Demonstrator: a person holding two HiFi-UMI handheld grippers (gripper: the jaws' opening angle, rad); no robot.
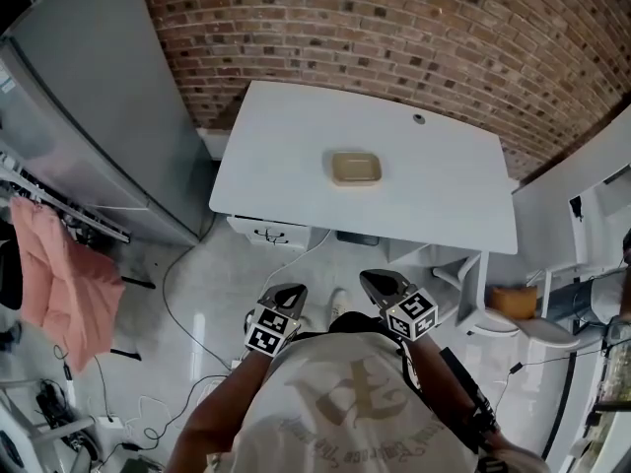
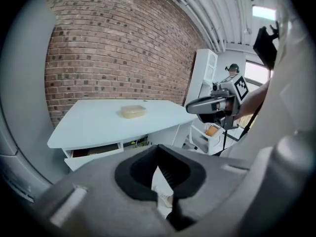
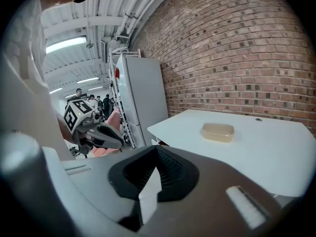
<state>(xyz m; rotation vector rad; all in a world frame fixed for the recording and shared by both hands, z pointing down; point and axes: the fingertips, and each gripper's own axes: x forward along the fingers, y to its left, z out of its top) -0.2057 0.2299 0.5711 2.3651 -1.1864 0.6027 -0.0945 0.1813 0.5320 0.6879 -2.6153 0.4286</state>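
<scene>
Ahead of both jaws and well apart from them, a shallow tan container point(image 1: 355, 168) lies alone near the middle of the white counter point(image 1: 454, 200). It sits flat on its base, clear of every edge. We hold the left gripper point(image 1: 288, 291) and the right gripper point(image 1: 376, 280) side by side, close to our chest and short of the counter's front edge, with their tips aimed toward the container. Each gripper's own view shows its jaws brought together with nothing between them; only the hollow in the dark pads stays open. We judge that they are held low and pulled in because neither has anything to carry, and from there both face the container squarely.

Below and just beyond the left jaws, a drawer point(image 2: 94, 150) under the counter stands slightly open. Off to the left of the left jaws rises a grey refrigerator point(image 1: 99, 116), with a pink cloth point(image 1: 59, 274) hanging nearer to us. Behind the counter, far past the jaws, runs a brick wall point(image 1: 394, 28).
</scene>
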